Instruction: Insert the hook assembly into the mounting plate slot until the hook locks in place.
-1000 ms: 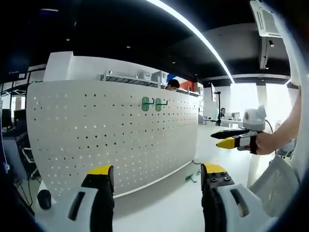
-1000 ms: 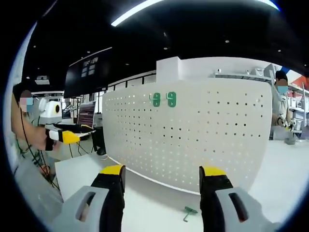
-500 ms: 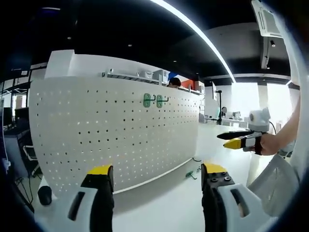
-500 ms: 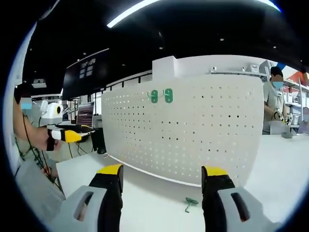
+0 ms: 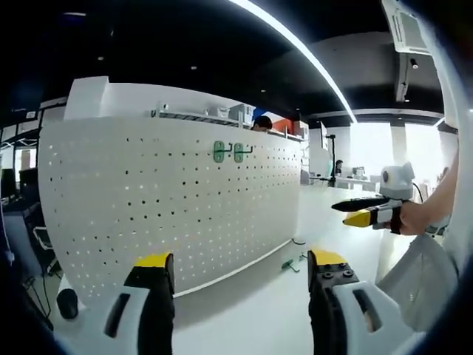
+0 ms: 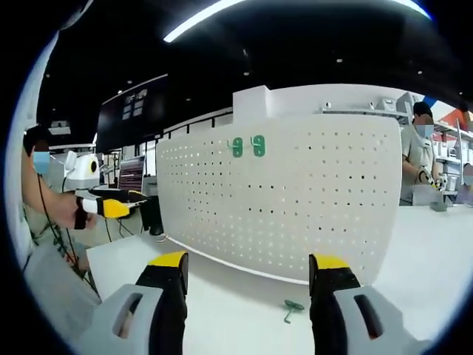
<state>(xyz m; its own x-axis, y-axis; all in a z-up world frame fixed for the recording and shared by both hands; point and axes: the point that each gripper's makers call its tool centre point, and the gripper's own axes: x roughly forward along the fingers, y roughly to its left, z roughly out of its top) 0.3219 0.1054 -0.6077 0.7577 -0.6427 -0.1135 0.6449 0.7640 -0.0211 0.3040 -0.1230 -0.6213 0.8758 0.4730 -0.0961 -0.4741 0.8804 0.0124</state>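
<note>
Hook assembly (image 6: 291,309), small and green, lay on the white counter (image 6: 222,296) at the bottom middle of the right gripper view, just in front of the big white peg board (image 6: 295,200). Two green hooks (image 6: 247,146) hung near its top. Both the left tongs (image 5: 240,277) and the right tongs (image 6: 247,277) were wide open and held nothing. I think the little hook could slip or skid away if grabbed badly, or miss its hole.
</note>
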